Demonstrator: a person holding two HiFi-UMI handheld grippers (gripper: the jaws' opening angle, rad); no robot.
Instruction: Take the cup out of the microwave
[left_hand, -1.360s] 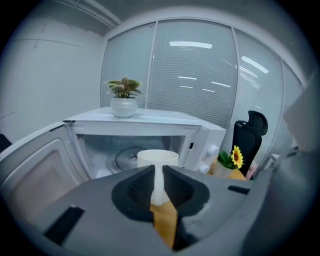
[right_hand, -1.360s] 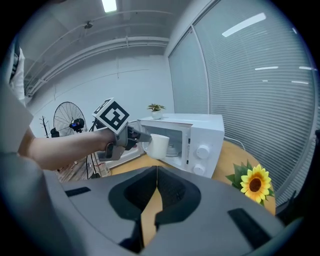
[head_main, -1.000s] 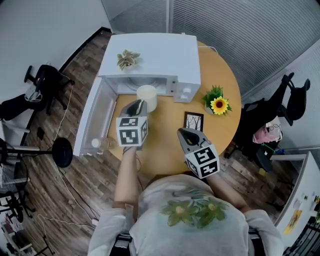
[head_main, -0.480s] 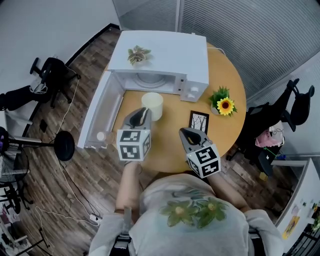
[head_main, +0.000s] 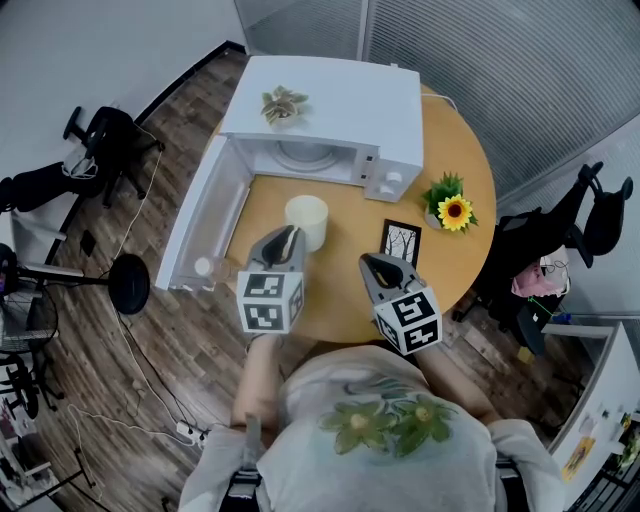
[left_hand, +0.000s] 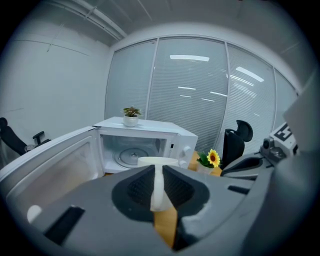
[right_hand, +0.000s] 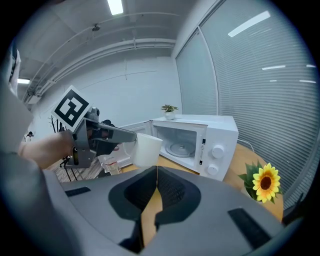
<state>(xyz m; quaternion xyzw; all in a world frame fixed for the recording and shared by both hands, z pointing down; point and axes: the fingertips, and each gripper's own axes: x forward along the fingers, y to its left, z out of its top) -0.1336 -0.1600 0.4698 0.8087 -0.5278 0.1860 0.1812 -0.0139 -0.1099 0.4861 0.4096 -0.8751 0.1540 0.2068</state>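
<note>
The white cup is outside the white microwave, over the round wooden table in front of the open cavity. My left gripper is shut on the cup's near wall, and one jaw reaches inside the rim. In the left gripper view the cup wall shows as a thin white strip pinched between the pads. From the right gripper view the cup hangs slightly tilted from the left gripper. My right gripper sits over the table to the right, shut and empty.
The microwave door stands wide open to the left, with a small clear jar by it. A potted sunflower and a small framed picture stand at the right. A little plant tops the microwave. Office chairs ring the table.
My left gripper has drawn the cup back from the microwave's opening toward the person. The right gripper has stayed in place.
</note>
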